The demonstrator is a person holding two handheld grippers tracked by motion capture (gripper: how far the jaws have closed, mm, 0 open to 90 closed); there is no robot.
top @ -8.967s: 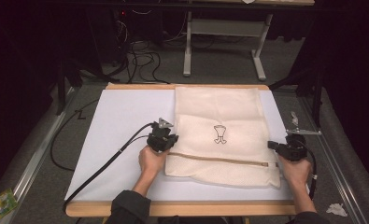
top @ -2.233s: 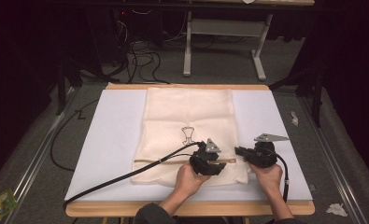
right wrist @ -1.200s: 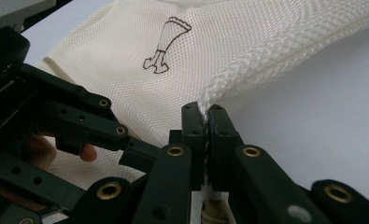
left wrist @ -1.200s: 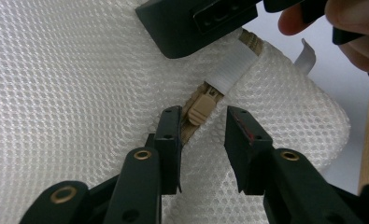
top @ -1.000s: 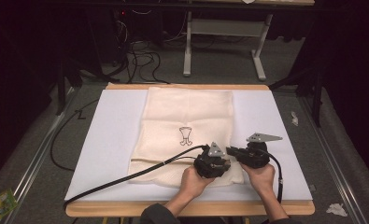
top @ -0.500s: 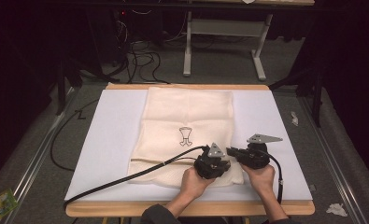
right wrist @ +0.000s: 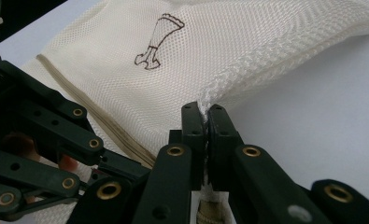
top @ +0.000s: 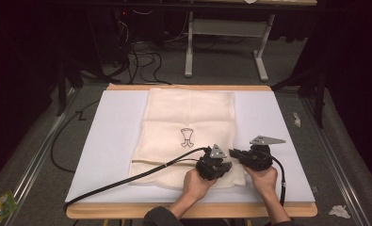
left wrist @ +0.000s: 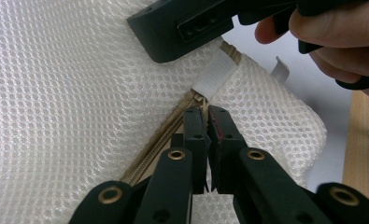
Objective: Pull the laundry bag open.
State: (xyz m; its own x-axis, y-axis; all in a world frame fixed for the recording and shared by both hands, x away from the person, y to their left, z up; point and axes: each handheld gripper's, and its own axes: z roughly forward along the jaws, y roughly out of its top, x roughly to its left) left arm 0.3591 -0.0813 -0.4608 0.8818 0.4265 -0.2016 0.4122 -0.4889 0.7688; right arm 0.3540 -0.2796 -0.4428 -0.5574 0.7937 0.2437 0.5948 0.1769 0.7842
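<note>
A: Cream mesh laundry bag (top: 188, 127) with a tan zipper (right wrist: 102, 123) lies flat on the white table mat (top: 113, 136), near the front edge. Small dark printed figure (top: 187, 137) at mid-bag.

B: Grippers?

A: Both at the bag's near right corner, close together. Right gripper (right wrist: 205, 116) has its jaws pressed together on a fold of mesh at the bag's side edge. Left gripper (left wrist: 205, 122) has just been closing its jaws; they now sit pinched at the zipper's end, by the white fabric tab (left wrist: 215, 73). I take it they are on the zipper pull, though the pull itself is hidden between them.

B: Progress?

A: Early, I'd say. Anchor grip set, pull apparently caught. The zipper line across the bag looks closed along its visible length, so the whole slide is left.
</note>
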